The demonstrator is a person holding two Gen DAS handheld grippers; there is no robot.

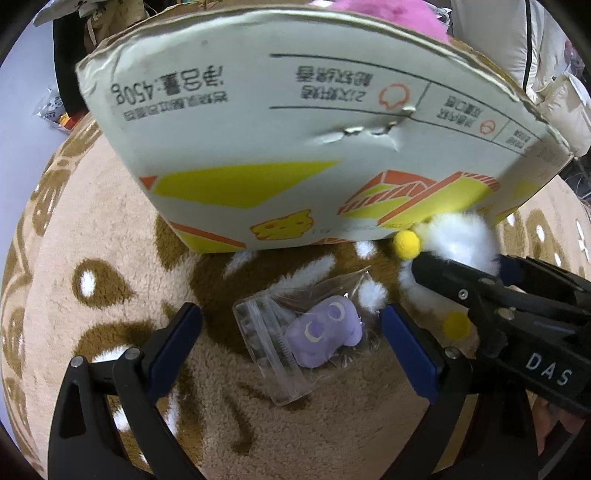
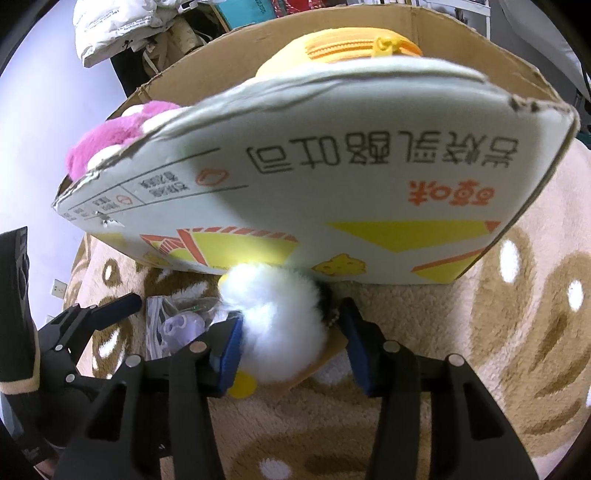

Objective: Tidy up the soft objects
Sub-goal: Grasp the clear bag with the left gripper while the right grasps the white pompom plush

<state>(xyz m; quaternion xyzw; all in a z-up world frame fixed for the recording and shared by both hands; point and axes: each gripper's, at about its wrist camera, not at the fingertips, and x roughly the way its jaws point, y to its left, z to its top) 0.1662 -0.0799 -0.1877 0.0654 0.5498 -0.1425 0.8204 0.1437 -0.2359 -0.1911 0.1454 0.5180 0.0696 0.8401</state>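
Note:
A small purple plush in a clear zip bag (image 1: 317, 338) lies on the brown-patterned rug, between the open fingers of my left gripper (image 1: 291, 328). The bag also shows in the right wrist view (image 2: 177, 326). A white fluffy toy with yellow pompoms (image 2: 275, 321) lies in front of the cardboard box (image 2: 332, 192). My right gripper (image 2: 291, 334) straddles it, with the left pad touching the fur and a gap at the right pad. The white toy also shows in the left wrist view (image 1: 461, 236), with the right gripper (image 1: 458, 275) reaching in. The box (image 1: 295, 140) holds a pink plush (image 2: 110, 147) and a yellow plush (image 2: 347, 48).
The fuzzy tan and brown rug (image 1: 110, 258) covers the surface. White padded clothing (image 2: 122, 26) and clutter lie behind the box. A snack packet (image 1: 51, 110) lies at the far left. The left gripper's body shows at the left of the right wrist view (image 2: 74, 325).

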